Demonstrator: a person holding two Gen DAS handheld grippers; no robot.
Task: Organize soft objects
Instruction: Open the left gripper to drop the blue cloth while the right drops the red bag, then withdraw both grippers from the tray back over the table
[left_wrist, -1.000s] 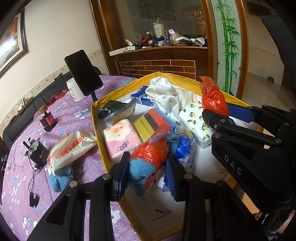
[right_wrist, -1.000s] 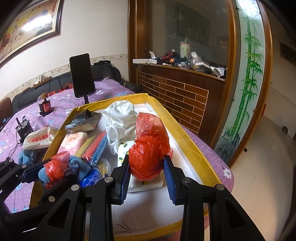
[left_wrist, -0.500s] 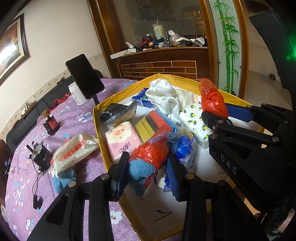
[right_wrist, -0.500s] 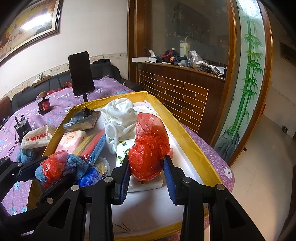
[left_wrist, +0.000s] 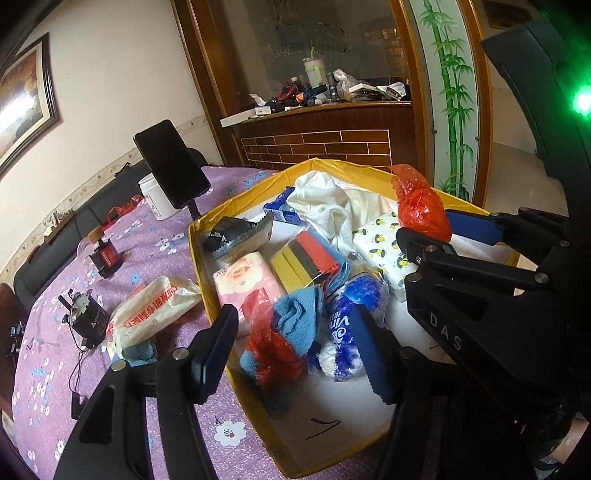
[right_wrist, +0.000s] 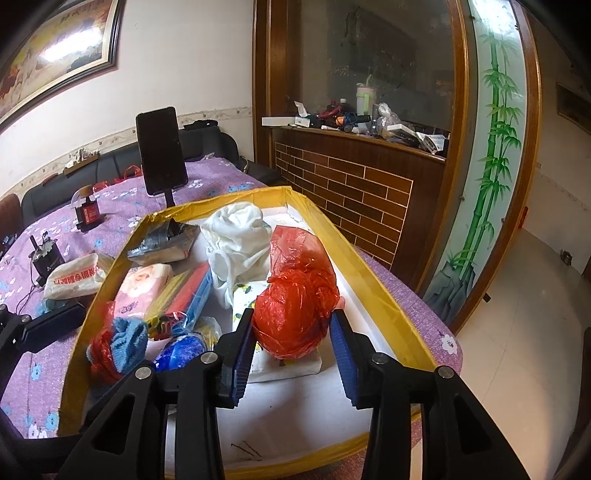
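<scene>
Crinkling red plastic bag between ridged jaws

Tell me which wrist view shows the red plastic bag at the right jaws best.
The right wrist view: the red plastic bag sits centred between the right gripper jaws, its crumpled body and upper flap both in plain sight over the yellow box. The left wrist view shows it only from the side, small, its lower edge hidden behind that gripper.

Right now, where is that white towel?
The white towel lies crumpled at the far end of the yellow box, behind the red plastic bag, with the silver pouch to its left.
</scene>
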